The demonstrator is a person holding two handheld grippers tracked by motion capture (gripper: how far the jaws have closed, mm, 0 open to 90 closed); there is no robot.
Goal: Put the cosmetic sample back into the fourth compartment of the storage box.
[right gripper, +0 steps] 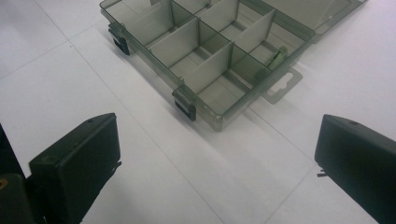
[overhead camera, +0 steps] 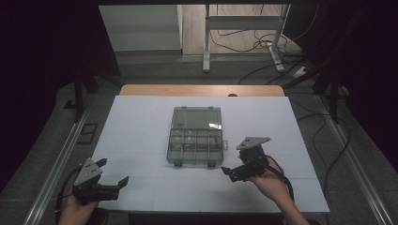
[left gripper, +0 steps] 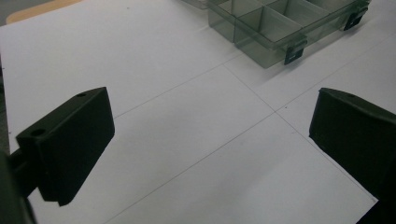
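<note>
An open, smoky clear plastic compartment box [overhead camera: 195, 146] lies at the middle of the white table sheet, its lid [overhead camera: 196, 117] folded back flat on the far side. Dividers split it into several cells. In the right gripper view a small green piece [right gripper: 276, 58] sits in a cell near the hang tab [right gripper: 280, 87]. My left gripper [overhead camera: 112, 172] rests near the front left corner, open and empty, with the box [left gripper: 275, 28] far off to its upper right. My right gripper [overhead camera: 229, 174] is open and empty just right of the box's front corner, facing the box [right gripper: 210, 56] and its front latch [right gripper: 186, 108].
The white sheet [overhead camera: 141, 131] covers the table, with a wooden strip [overhead camera: 202, 90] at the far edge. Metal rails [overhead camera: 56, 164] run along both sides on the floor. Desk legs and cables [overhead camera: 263, 47] lie beyond the table.
</note>
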